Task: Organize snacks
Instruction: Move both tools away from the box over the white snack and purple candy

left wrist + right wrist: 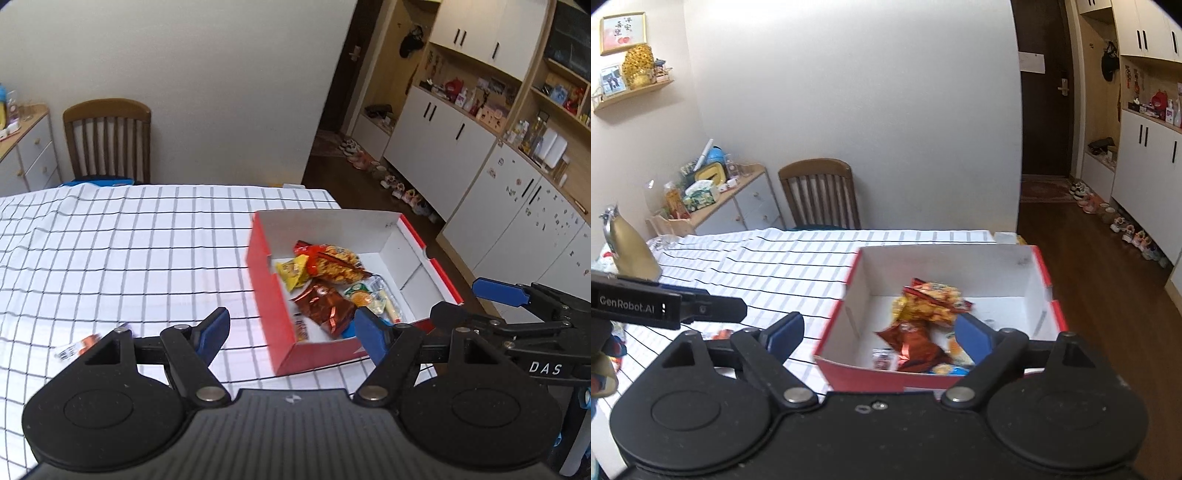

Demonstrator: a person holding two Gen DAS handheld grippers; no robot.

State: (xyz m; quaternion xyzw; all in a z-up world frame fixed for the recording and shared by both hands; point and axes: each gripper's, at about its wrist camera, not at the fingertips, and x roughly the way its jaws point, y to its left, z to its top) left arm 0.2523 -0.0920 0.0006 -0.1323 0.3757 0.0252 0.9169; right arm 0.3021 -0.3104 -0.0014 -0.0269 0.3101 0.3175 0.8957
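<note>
1. Two claws, left claw point(291, 328) and right claw point(879, 336), gape wide, empty.
2. Snack packet point(79, 347) lies on the desk point(129, 240), beside the box point(273, 295).
3. Probably light, crinkly, slippery; pinch its sealed edge.

Surface: a table point(129, 240) under a white cloth with a dark grid of lines.
On it, right side: an open red box point(271, 295) with white inside walls.
On it, left front: a small snack packet point(79, 345), blurred, well apart from the box.
</note>
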